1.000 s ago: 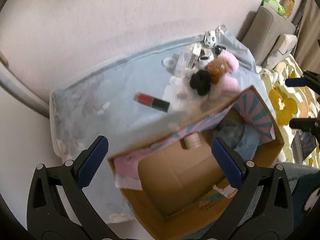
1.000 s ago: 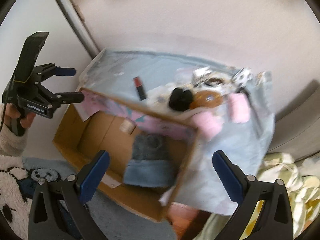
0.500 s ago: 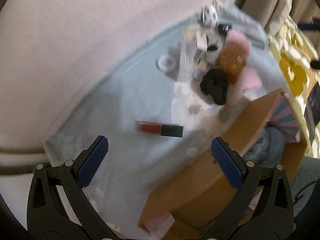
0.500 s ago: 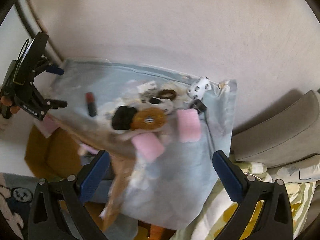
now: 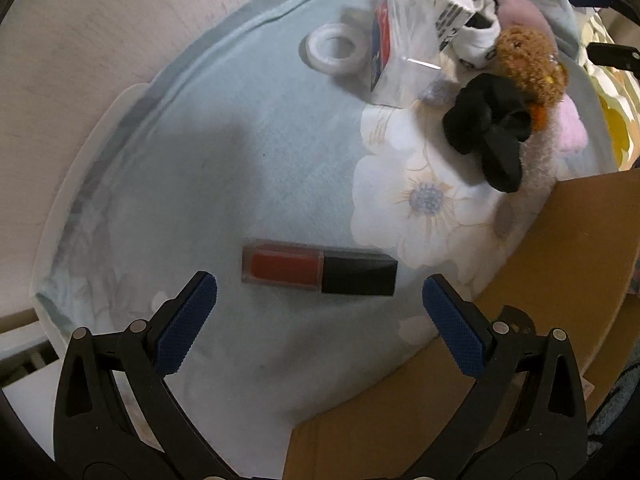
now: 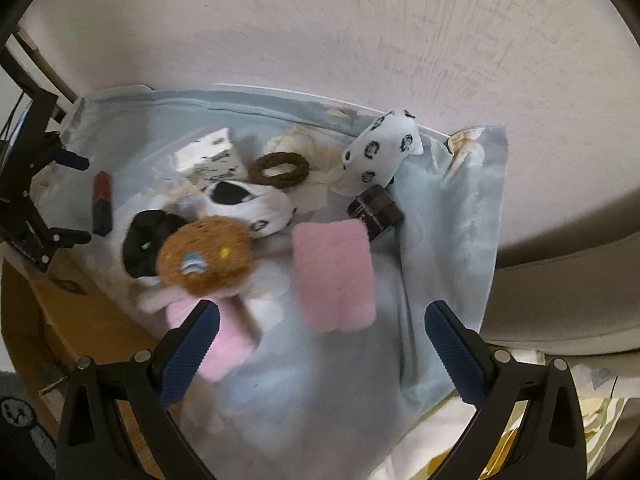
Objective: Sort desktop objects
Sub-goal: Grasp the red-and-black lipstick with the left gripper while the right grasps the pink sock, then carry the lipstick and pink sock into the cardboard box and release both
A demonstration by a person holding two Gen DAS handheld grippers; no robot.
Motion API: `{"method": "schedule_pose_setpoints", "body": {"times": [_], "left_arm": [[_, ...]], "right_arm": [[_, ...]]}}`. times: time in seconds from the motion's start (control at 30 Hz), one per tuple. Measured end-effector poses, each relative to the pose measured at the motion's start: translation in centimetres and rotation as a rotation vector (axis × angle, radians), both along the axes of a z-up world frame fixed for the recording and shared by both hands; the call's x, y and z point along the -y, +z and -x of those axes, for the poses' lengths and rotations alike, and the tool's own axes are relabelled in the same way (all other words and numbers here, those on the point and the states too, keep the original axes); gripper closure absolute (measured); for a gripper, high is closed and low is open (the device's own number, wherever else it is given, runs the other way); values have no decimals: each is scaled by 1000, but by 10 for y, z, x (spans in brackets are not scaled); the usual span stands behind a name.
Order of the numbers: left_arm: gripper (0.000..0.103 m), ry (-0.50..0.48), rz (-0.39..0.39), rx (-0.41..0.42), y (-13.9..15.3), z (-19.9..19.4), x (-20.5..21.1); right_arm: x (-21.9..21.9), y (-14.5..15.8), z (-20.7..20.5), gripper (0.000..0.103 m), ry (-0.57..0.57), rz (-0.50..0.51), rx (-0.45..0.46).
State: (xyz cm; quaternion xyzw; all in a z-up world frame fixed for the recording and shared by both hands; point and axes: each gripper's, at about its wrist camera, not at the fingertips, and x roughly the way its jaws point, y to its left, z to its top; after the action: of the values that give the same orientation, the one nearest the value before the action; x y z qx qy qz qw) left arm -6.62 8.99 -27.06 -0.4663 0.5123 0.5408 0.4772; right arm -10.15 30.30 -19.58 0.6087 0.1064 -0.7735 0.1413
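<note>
A red lip gloss tube with a black cap (image 5: pixel 319 271) lies flat on the pale blue floral cloth (image 5: pixel 224 168), just ahead of my left gripper (image 5: pixel 318 312), which is open around empty air. My right gripper (image 6: pixel 318 338) is open too, hovering over a pink fluffy sock (image 6: pixel 334 274). A brown plush ball (image 6: pixel 204 256), a black scrunchie (image 6: pixel 148 244) and a second pink sock (image 6: pixel 218 344) lie close by on the left. In the right wrist view the left gripper (image 6: pixel 60 196) shows at the left edge near the tube (image 6: pixel 102 202).
A cardboard box (image 5: pixel 520 320) borders the cloth at the lower right. Farther back lie a white tape ring (image 5: pixel 336 50), a clear packet (image 5: pixel 404 60), a brown hair ring (image 6: pixel 280 170), panda-print socks (image 6: pixel 380 152) and a small black jar (image 6: pixel 376 212). A wall stands behind, a beige cushion (image 6: pixel 568 280) to the right.
Both grippers have swung from above the box to low over the cloth. The left one has closed in on the lip gloss tube, the right one on the pink socks.
</note>
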Motion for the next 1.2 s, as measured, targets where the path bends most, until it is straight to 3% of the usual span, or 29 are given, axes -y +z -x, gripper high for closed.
{"method": "schedule_pose_setpoints", "body": {"times": [0.67, 0.83, 0.93, 0.97, 1.0, 1.07, 1.13, 1.2], "left_arm": [[1, -92, 47, -14, -16, -7, 23], [8, -129, 57, -37, -22, -15, 29], [16, -135, 56, -23, -24, -19, 35], [21, -136, 57, -17, -24, -19, 36], [21, -137, 57, -14, -24, -21, 39], [21, -141, 51, -28, -24, -24, 43], [21, -127, 46, -34, -24, -25, 48], [21, -120, 33, -39, -22, -27, 52]], "right_arm": [[3, -19, 7, 1, 48, -30, 30], [3, -18, 6, 2, 58, -26, 24], [3, -20, 5, 14, 58, -27, 35], [3, -21, 4, 23, 57, -24, 39], [3, -22, 3, 29, 56, -25, 43], [3, -23, 1, 52, 54, -28, 54], [2, -23, -1, 60, 48, -36, 56], [0, -20, -3, 62, 37, -27, 59]]}}
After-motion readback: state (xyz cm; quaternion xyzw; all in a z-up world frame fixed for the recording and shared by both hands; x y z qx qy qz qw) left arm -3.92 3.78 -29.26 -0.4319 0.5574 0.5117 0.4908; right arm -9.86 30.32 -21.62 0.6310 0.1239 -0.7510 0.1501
